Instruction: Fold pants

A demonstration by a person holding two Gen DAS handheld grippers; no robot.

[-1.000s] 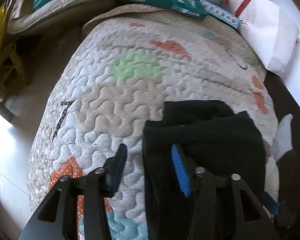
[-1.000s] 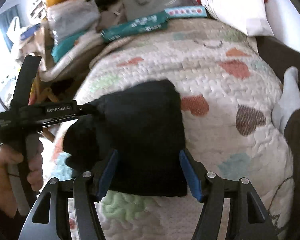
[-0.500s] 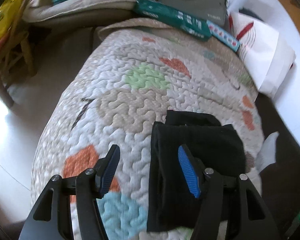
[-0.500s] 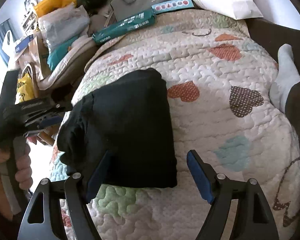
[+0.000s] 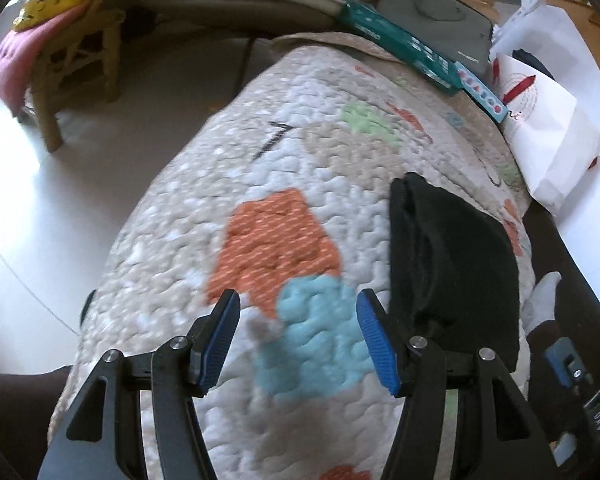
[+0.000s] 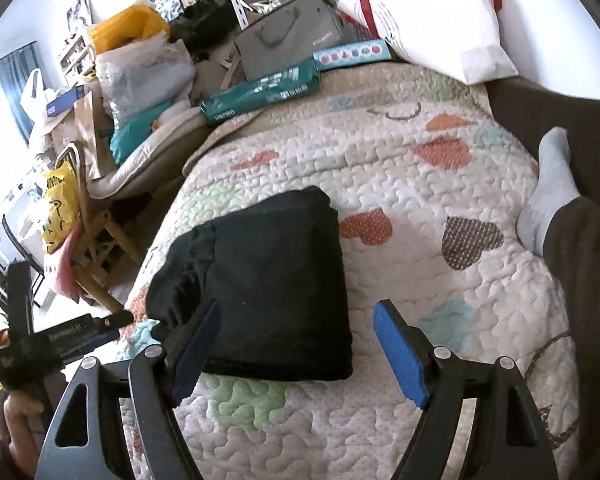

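The black fabric pants (image 6: pixel 268 280), folded into a thick rectangular bundle, lie flat on the cream quilted bedspread with coloured heart patches (image 6: pixel 440 184), in the middle of the right wrist view and at the right edge of the left wrist view (image 5: pixel 456 264). The bundle's open, rumpled end faces the left of the right wrist frame.

The right gripper (image 6: pixel 296 352), black with blue ribbed pads, sits at the bottom of its frame with fingers spread wide; the jaws have just been opening. They grip nothing, the left finger overlapping the bundle's lower left corner in the picture. The left gripper (image 5: pixel 298 336) hangs over a teal patch and an orange patch of the bedspread, just left of the pants, its fingers parted and empty. It also shows at the lower left of the right wrist view (image 6: pixel 60 340), held by a hand (image 6: pixel 18 412).

Beyond, a long green cardboard box (image 6: pixel 260 92) lies at the bedspread's far edge, a white pillow (image 6: pixel 428 16) at upper right, and a foot in a grey sock (image 6: pixel 548 188) at right.
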